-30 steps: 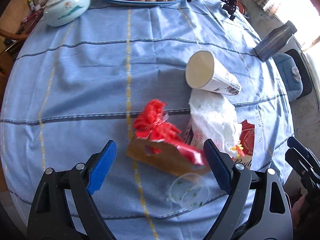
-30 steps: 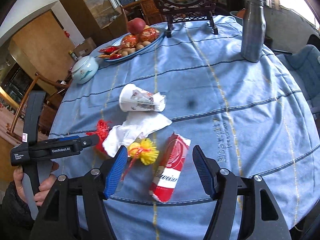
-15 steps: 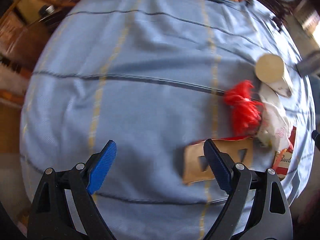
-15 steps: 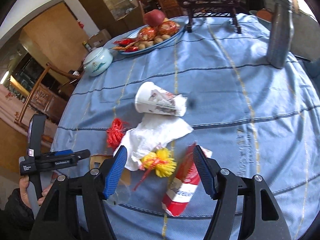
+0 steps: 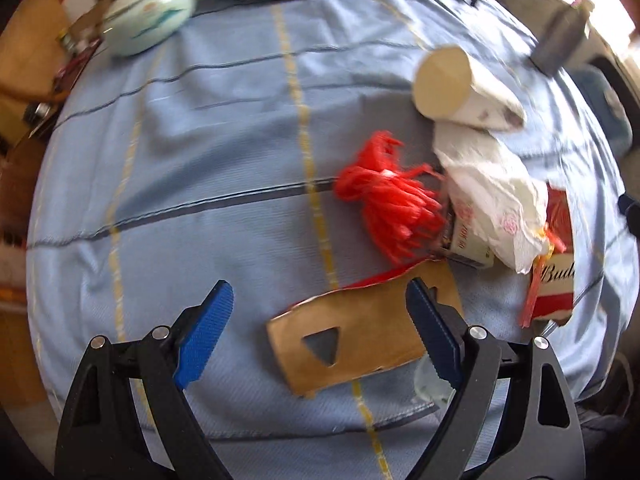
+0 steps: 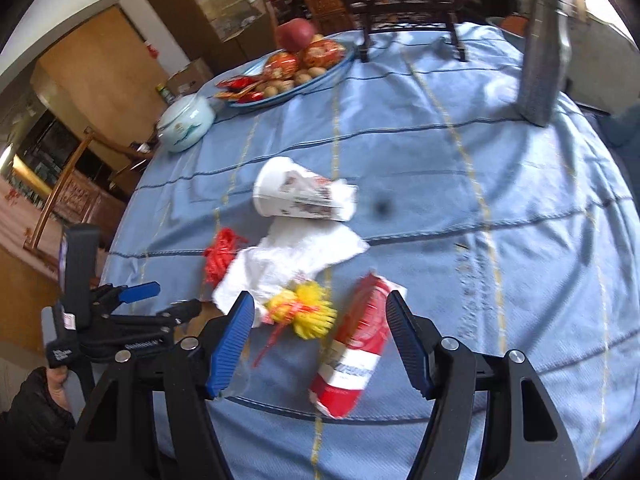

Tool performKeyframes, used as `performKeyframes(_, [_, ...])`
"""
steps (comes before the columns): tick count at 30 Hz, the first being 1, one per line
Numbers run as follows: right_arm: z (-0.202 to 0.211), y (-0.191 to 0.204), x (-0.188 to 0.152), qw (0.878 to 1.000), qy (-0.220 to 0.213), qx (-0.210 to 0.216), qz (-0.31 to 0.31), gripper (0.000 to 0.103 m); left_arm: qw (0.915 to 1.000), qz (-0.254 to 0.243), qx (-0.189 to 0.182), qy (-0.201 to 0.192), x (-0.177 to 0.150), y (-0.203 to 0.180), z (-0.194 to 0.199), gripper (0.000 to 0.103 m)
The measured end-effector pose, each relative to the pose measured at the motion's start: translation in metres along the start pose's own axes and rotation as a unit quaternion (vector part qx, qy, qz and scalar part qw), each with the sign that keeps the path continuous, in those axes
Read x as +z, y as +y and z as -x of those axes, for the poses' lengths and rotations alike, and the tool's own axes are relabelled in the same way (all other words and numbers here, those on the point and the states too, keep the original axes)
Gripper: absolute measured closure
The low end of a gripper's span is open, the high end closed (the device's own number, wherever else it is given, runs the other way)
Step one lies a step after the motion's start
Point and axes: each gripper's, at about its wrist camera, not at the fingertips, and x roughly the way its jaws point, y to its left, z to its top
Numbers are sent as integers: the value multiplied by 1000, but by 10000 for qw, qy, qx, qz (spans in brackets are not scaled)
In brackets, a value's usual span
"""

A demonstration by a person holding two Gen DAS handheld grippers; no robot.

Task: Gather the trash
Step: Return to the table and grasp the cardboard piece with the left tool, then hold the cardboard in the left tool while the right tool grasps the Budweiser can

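Trash lies on the blue tablecloth near the front edge. A brown cardboard piece (image 5: pixel 360 328) lies between my open left gripper's (image 5: pixel 320 328) fingers, nearer the right one. Behind it are a red string bundle (image 5: pixel 384 196), a crumpled white tissue (image 5: pixel 496 192), a tipped paper cup (image 5: pixel 460 84) and a red-and-white crushed carton (image 5: pixel 556 264). My right gripper (image 6: pixel 320 340) is open above the carton (image 6: pixel 356 344) and a yellow tassel (image 6: pixel 308 312). The tissue (image 6: pixel 296 256), cup (image 6: pixel 300 196) and red bundle (image 6: pixel 220 256) lie beyond. The left gripper (image 6: pixel 160 300) shows at the left.
A clear plastic cup (image 5: pixel 432 380) lies at the table edge. At the back stand a lidded white bowl (image 6: pixel 186 122), a plate of fruit and snacks (image 6: pixel 296 68), a metal bottle (image 6: pixel 544 52) and a dark wooden stand (image 6: pixel 408 8). A wooden chair (image 6: pixel 68 184) stands left.
My left gripper swung left over bare cloth, then came back right and closer, with the cardboard now between its fingers. My right gripper moved forward over the yellow tassel and carton.
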Motion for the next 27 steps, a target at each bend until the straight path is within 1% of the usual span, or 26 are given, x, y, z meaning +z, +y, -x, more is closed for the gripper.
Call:
performKeyframes(1, [3, -4, -2, 10000, -24, -51, -72, 36, 10000, -81, 15, 7, 1, -4, -3, 19])
performKeyframes(2, [6, -7, -4, 9999, -49, -92, -132, 36, 9998, -179, 93, 3, 3, -7, -7, 21])
performKeyframes(4, [10, -12, -6, 9996, -94, -135, -211, 36, 9993, -205, 313, 74, 3, -5, -15, 25])
performKeyframes(5, [11, -13, -6, 9995, -113, -154, -232, 36, 9997, -80, 228, 81, 4, 0, -16, 25])
performKeyframes(6, [12, -14, -7, 9994, -138, -167, -260, 36, 9996, 74, 243, 102, 4, 8, -16, 25])
performKeyframes(9, [12, -13, -7, 9994, -150, -121, -301, 36, 9962, 669, 526, 174, 2, 44, -14, 26])
performKeyframes(11, [9, -8, -6, 9995, -132, -67, -265, 36, 9924, 1040, 593, 273, -2, 69, -11, 27])
performKeyframes(14, [5, 2, -6, 9999, -86, 3, -118, 36, 9901, 1218, 627, 293, -8, 86, -4, 28])
performKeyframes(16, [4, 7, -5, 10000, -66, 17, -60, 36, 9918, 1173, 455, 218, -12, 84, 4, 28])
performKeyframes(17, [4, 8, -5, 10000, -60, 16, -53, 36, 9935, 1075, 346, 162, -14, 78, 8, 27])
performKeyframes(19, [4, 8, -5, 10000, -66, 9, -64, 36, 9967, 775, 225, 85, -15, 59, 12, 26])
performKeyframes(20, [4, 8, -5, 9999, -73, -2, -85, 36, 9982, 552, 222, 59, -17, 46, 11, 26])
performKeyframes(22, [6, 7, -7, 9999, -87, -20, -112, 36, 9993, 225, 307, 50, -20, 27, 7, 25])
performKeyframes(23, [7, 8, -8, 9999, -98, -35, -114, 36, 9993, 98, 364, 56, -25, 24, 4, 25])
performKeyframes(25, [10, 7, -10, 9999, -116, -68, -108, 36, 9988, -3, 462, 131, -26, 23, -7, 24])
performKeyframes(26, [12, 7, -11, 9998, -131, -86, -108, 36, 9981, -73, 603, 56, -24, 19, -11, 20])
performKeyframes(27, [13, 6, -12, 9998, -144, -101, -118, 36, 9982, -107, 597, -8, -25, 18, -11, 20])
